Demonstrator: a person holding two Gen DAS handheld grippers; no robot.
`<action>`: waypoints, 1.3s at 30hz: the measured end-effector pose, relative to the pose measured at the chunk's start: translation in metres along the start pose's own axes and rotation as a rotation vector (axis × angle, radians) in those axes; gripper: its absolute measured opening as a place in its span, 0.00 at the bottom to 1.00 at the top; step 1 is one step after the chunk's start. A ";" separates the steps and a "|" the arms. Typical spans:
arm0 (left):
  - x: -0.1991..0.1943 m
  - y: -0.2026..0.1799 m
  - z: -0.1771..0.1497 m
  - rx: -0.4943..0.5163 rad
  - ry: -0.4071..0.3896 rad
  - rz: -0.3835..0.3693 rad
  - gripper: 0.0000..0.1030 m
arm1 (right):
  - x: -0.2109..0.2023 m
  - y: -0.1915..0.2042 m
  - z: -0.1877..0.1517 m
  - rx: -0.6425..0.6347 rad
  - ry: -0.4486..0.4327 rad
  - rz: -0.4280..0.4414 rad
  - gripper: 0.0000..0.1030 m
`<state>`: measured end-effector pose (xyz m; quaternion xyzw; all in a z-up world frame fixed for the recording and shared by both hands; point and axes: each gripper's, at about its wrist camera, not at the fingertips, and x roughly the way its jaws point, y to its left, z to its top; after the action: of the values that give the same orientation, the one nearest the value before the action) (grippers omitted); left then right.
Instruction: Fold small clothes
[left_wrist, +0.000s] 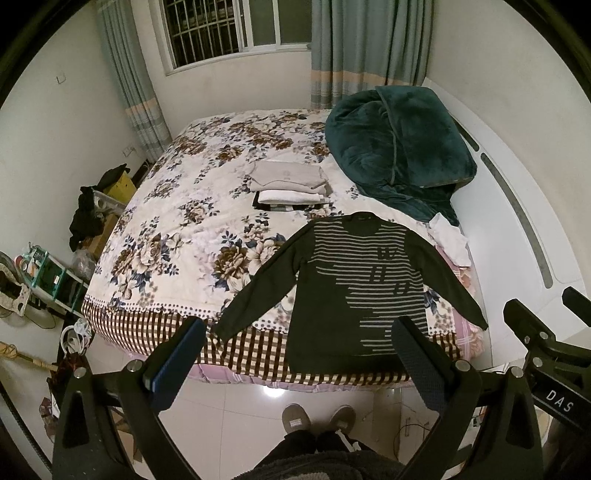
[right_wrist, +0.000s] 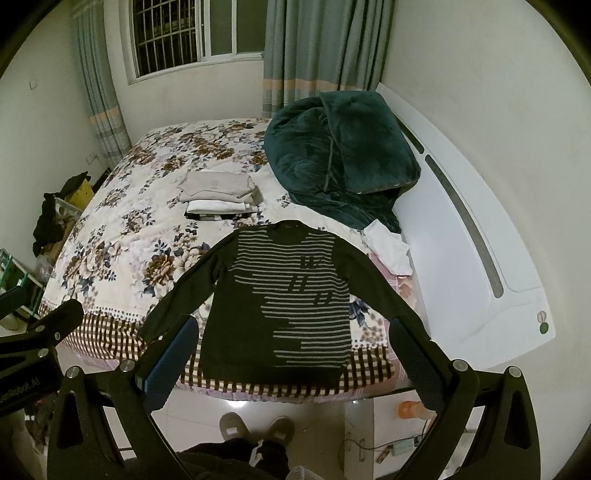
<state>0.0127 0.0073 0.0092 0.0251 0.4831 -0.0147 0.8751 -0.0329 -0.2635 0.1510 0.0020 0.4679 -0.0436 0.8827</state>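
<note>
A dark long-sleeved sweater with grey stripes lies flat on the near end of the bed, face up, both sleeves spread out, hem at the bed's edge. My left gripper hangs open above the floor in front of the hem, nothing between its fingers. My right gripper is open too, held back from the hem, empty. Behind the sweater sits a stack of folded clothes. A small white garment lies crumpled to the sweater's right.
The bed carries a floral cover. A dark green blanket is heaped at the far right by the white headboard. A person's slippered feet stand on the tiled floor. Boxes and clutter line the left wall.
</note>
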 end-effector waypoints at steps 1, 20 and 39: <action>0.000 0.000 0.000 -0.001 0.000 0.000 1.00 | 0.000 0.000 0.000 -0.001 -0.001 0.000 1.00; -0.003 -0.002 0.004 -0.003 0.000 -0.002 1.00 | -0.001 0.008 0.006 -0.001 -0.011 0.006 1.00; -0.002 0.003 0.004 -0.008 -0.005 -0.006 1.00 | -0.007 0.022 0.023 -0.005 -0.016 0.006 1.00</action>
<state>0.0156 0.0103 0.0131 0.0202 0.4808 -0.0153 0.8764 -0.0161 -0.2421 0.1694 0.0006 0.4607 -0.0400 0.8867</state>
